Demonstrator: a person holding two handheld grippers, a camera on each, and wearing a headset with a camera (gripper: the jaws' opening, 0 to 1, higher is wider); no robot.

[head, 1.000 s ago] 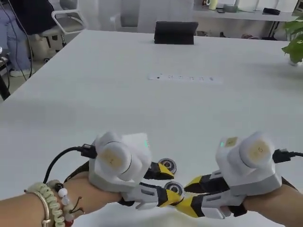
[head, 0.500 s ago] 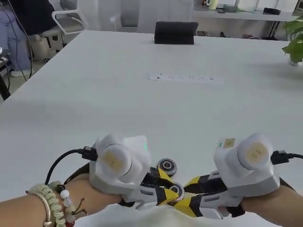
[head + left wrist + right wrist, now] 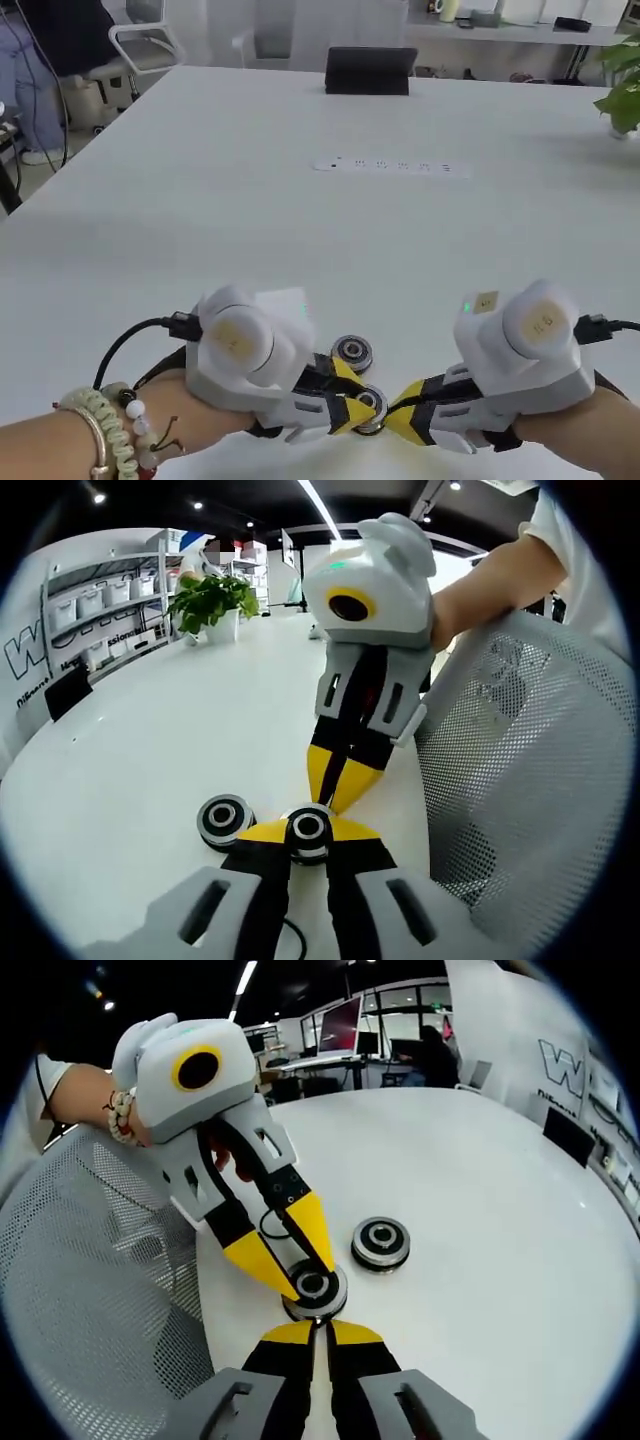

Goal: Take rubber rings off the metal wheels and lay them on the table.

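A small metal wheel (image 3: pixel 368 403) with a black rubber ring lies at the table's near edge, between both grippers. My left gripper (image 3: pixel 355 405) is shut on this wheel (image 3: pixel 308 830), one yellow tip on each side. My right gripper (image 3: pixel 393 412) comes from the opposite side, its tips shut together at the wheel's rim (image 3: pixel 315 1288), on the rubber ring. In the right gripper view my right gripper (image 3: pixel 322 1328) meets the left gripper (image 3: pixel 305 1265) over the wheel. A second wheel (image 3: pixel 352 351) with its ring on lies free just beyond (image 3: pixel 225 818) (image 3: pixel 380 1242).
The white table (image 3: pixel 300 230) stretches far ahead. A white power strip (image 3: pixel 390 165) lies mid-table and a black chair back (image 3: pixel 368 70) stands at the far edge. A plant (image 3: pixel 625 90) is at the right. A mesh chair (image 3: pixel 530 780) sits close behind the grippers.
The right gripper's jaws have shut and moved in to the held wheel's rim. The left gripper has shifted slightly, still holding the wheel.
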